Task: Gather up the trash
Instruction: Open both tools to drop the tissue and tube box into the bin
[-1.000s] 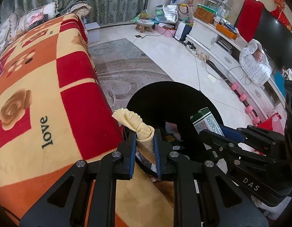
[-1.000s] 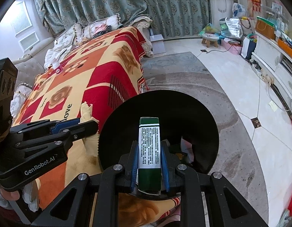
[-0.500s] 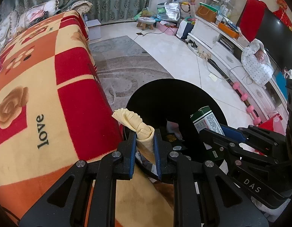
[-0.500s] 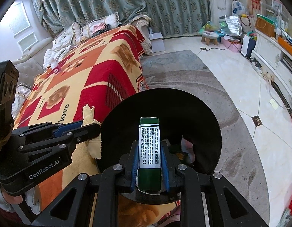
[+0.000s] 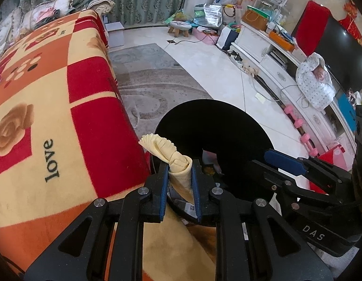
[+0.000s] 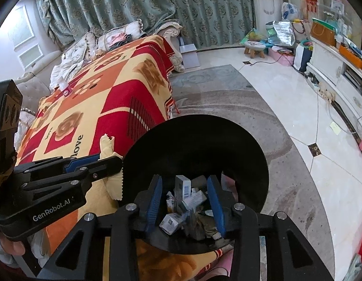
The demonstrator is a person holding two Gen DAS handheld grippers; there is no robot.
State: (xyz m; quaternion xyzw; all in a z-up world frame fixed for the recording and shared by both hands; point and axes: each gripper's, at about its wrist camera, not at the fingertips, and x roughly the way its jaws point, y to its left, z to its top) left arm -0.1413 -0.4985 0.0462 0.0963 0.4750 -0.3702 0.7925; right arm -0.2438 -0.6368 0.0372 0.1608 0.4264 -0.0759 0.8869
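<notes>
A twisted, cream-coloured paper wrapper (image 5: 178, 164) with a pleated end is gripped by the left gripper (image 5: 179, 182) beside the round black bin (image 6: 228, 140). The right gripper (image 6: 184, 201) is spread wide above small printed cartons (image 6: 183, 185) lying inside the bin.

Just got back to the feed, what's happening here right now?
Trash is going into the black bin beside the blanket-covered sofa. The right gripper is open and empty above the bin, over small boxes and wrappers already inside. The left gripper is shut on a twisted cream cloth or tissue, held at the bin's near rim and not yet dropped.
</notes>
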